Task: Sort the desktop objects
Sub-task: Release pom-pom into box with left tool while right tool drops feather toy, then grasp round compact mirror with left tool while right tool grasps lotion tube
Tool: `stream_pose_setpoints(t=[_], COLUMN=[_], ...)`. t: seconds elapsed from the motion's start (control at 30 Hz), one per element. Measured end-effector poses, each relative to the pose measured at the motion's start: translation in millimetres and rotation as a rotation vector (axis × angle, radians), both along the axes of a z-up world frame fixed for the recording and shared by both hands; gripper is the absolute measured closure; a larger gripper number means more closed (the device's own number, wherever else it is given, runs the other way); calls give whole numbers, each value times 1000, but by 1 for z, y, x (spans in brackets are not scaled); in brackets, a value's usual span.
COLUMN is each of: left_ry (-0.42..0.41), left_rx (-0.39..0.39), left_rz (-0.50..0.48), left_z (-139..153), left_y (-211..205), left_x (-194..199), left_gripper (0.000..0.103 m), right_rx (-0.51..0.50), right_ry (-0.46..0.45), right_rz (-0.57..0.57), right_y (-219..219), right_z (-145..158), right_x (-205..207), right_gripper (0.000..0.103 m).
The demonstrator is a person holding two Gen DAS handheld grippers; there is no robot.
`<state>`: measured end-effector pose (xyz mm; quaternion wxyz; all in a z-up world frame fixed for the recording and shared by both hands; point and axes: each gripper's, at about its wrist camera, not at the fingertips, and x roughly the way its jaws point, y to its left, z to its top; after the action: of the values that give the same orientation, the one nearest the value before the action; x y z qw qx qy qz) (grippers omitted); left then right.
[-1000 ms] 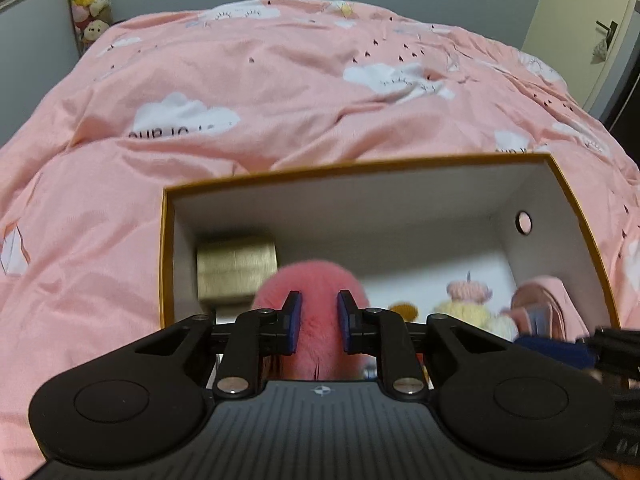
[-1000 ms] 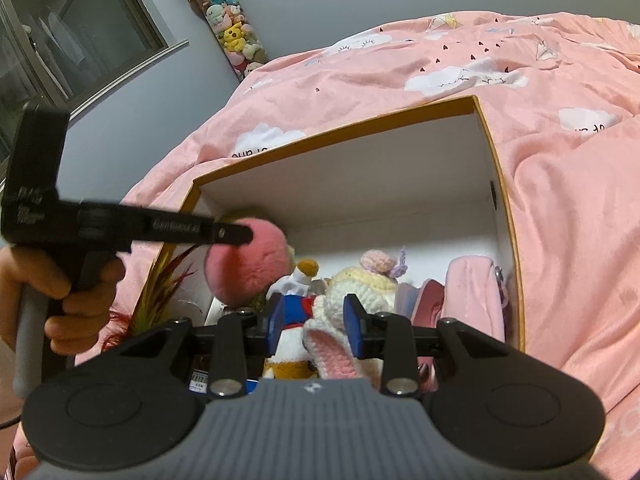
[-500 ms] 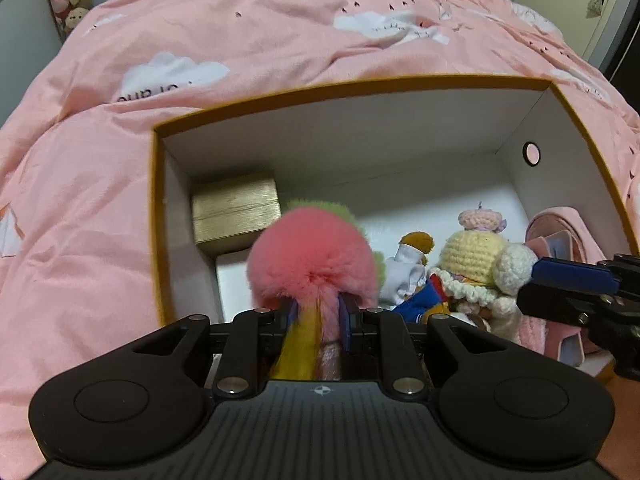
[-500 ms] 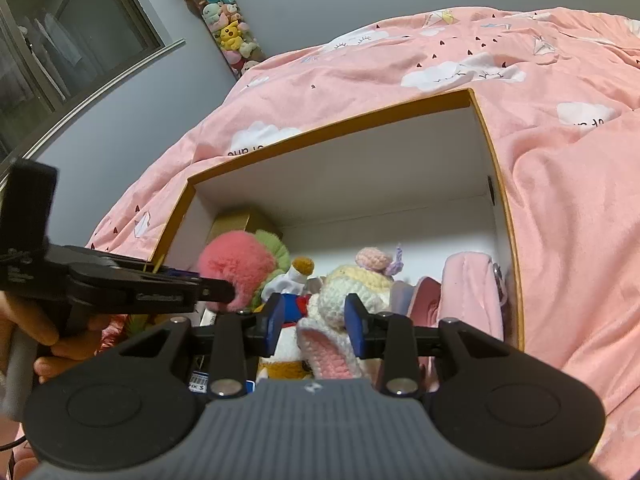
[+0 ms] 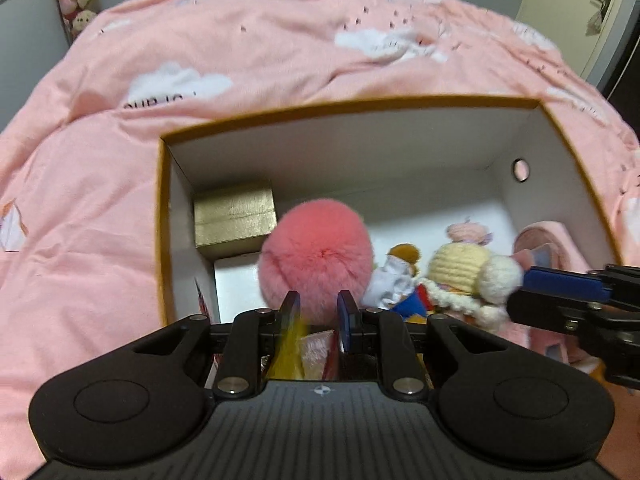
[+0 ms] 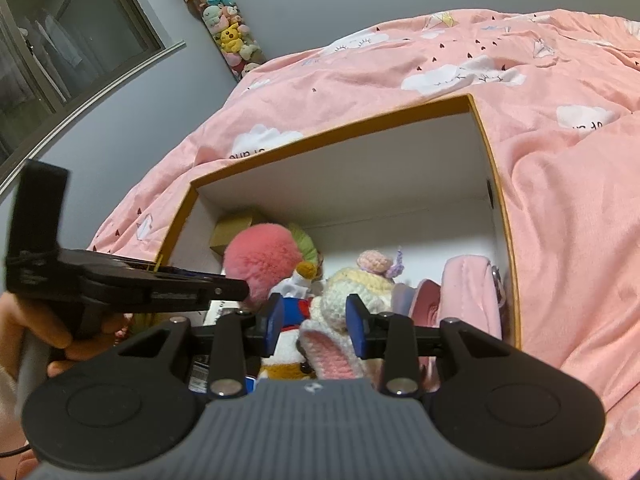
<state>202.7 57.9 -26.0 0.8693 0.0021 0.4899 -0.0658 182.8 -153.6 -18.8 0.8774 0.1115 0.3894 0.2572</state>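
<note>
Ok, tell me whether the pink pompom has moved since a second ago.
Yes. In the right wrist view the pink pompom has dropped below the box's orange rim and now sits lower inside, beside the gold box.

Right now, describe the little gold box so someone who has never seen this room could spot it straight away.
Find the open orange-rimmed box sitting on the pink cloud-print bedding. Look into its far left corner, behind the fluffy pink pompom. The gold box there is the only hard-edged, metallic thing; everything near it is soft and plush.
</note>
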Motion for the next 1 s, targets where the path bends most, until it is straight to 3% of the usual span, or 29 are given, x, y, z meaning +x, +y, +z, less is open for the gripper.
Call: stream_pose_setpoints(t=[0.4,0.6,0.83,0.9,0.97,1.0], left_ry=[-163,-191,-82,-36,22,49], left_rx=[-23,-61,-143,-165,-175,-173], left_rz=[7,-6,-17,-6,0,-5], left_z=[55,65,31,12,-9,-20], left_y=[-15,-19,-20,-20,-21,-23], left_x=[-69,-117,-153,-156,-156,-156], left_gripper=[80,80,78,72,56,53], right_rx=[-33,-30,-39,-55,-88,-101], right_ry=[-63,-94,-51,-18,16,30], right_rz=[0,19,80,78,51,32], right_y=[-3,-9,-10,-12,-15,-18], right_z=[24,35,32,22,8,2], right_x=[-43,-78,-116,-124,-126,-125], right_gripper=[65,65,65,64,63,63])
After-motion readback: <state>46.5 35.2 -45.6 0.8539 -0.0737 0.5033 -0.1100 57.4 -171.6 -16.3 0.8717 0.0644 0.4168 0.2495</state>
